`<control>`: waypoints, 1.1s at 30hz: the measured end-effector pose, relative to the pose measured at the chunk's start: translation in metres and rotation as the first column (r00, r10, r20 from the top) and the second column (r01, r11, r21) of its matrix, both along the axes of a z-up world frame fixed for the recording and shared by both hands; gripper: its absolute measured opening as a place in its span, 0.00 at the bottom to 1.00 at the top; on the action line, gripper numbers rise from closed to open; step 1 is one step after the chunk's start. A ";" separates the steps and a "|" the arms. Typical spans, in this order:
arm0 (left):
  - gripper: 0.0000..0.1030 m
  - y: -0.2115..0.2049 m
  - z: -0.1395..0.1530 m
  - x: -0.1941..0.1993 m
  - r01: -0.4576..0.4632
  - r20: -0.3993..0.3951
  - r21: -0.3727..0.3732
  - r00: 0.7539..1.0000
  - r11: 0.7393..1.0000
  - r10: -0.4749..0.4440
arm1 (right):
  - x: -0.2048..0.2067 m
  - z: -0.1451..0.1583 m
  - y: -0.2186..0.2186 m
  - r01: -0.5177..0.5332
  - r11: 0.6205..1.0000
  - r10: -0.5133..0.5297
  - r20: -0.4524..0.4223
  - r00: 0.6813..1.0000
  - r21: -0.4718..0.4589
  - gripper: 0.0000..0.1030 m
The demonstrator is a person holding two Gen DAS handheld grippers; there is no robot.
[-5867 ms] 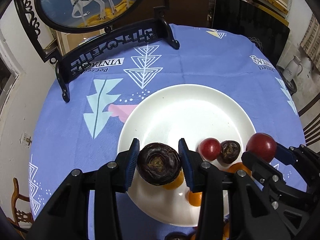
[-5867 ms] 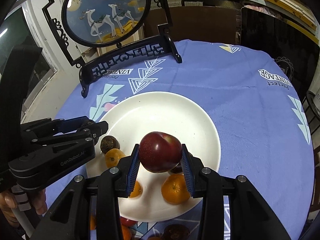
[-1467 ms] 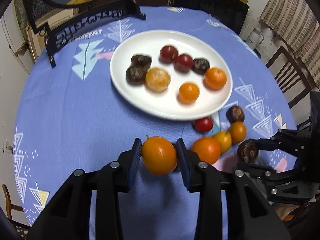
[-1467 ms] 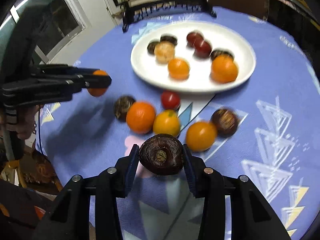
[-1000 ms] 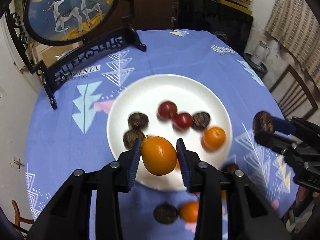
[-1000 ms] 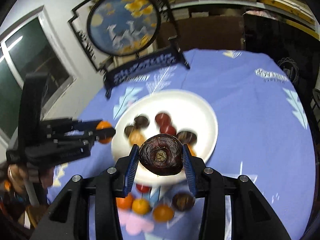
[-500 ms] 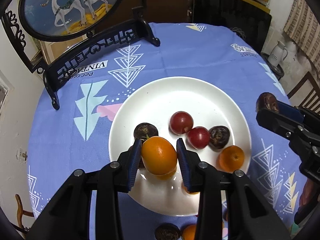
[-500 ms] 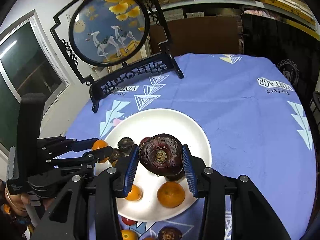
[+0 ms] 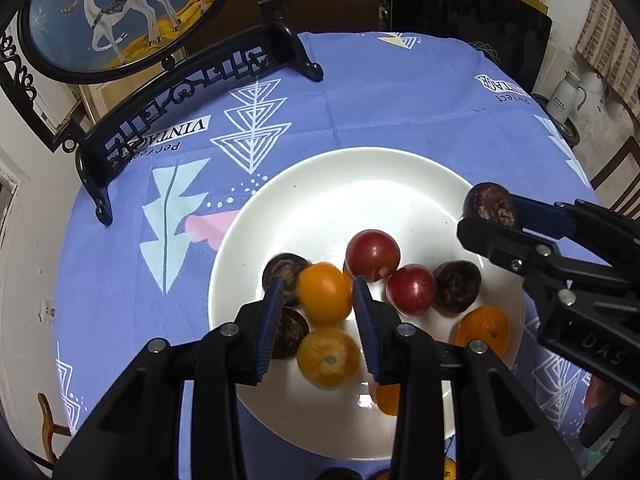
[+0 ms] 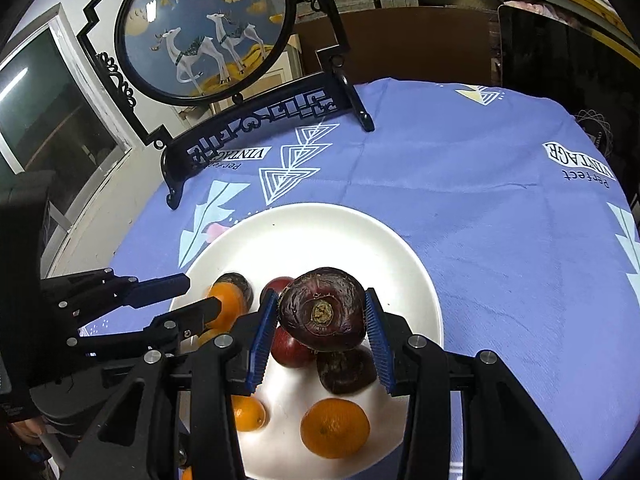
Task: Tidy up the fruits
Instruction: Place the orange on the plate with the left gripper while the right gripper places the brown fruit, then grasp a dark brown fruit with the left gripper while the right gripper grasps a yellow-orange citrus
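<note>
A white plate (image 9: 360,176) (image 10: 320,232) on the blue tablecloth holds several fruits: two red plums (image 9: 372,255), dark purple fruits (image 9: 457,286) and oranges (image 9: 328,357). My left gripper (image 9: 319,309) is shut on an orange (image 9: 325,293), held over the plate's near left part above a dark fruit. My right gripper (image 10: 320,330) is shut on a dark purple fruit (image 10: 322,309) over the plate's right side, above a plum (image 10: 290,350) and another dark fruit (image 10: 346,368). Each gripper shows in the other's view: the right gripper (image 9: 490,216) and the left gripper (image 10: 204,294).
A black ornate stand (image 9: 192,80) with a round deer picture (image 10: 204,28) sits at the table's far left edge. More fruits (image 9: 450,470) lie on the cloth near the plate's front rim. A chair (image 9: 618,172) and a white jug (image 9: 566,94) stand beyond the right edge.
Both grippers have moved forward and lower over the plate, each keeping its fruit. The plate and its fruits now look larger and closer.
</note>
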State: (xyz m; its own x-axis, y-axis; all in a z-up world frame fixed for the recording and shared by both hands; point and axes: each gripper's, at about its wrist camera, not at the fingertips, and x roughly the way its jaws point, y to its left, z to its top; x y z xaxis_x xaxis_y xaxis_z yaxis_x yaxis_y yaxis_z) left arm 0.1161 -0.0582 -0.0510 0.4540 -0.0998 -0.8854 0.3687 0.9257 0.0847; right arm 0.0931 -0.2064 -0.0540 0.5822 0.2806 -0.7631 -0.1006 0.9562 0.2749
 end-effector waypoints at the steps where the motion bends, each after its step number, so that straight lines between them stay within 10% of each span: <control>1: 0.34 0.000 0.000 0.001 -0.002 -0.001 -0.002 1.000 1.000 0.002 | 0.001 0.000 0.000 -0.002 1.000 0.002 0.001 1.000 0.000 0.42; 6: 0.34 0.001 -0.002 0.006 -0.012 -0.009 -0.002 1.000 1.000 0.012 | 0.009 -0.002 0.003 -0.017 1.000 0.017 -0.012 1.000 -0.010 0.43; 9: 0.46 0.005 -0.003 0.007 -0.026 -0.013 -0.002 1.000 1.000 0.026 | 0.014 -0.003 0.006 -0.013 0.999 0.012 -0.026 1.000 -0.041 0.63; 33: 0.62 0.076 -0.004 -0.061 -0.098 -0.035 -0.070 0.995 0.993 0.096 | -0.103 -0.011 -0.001 -0.042 0.999 0.040 -0.047 0.998 -0.024 0.64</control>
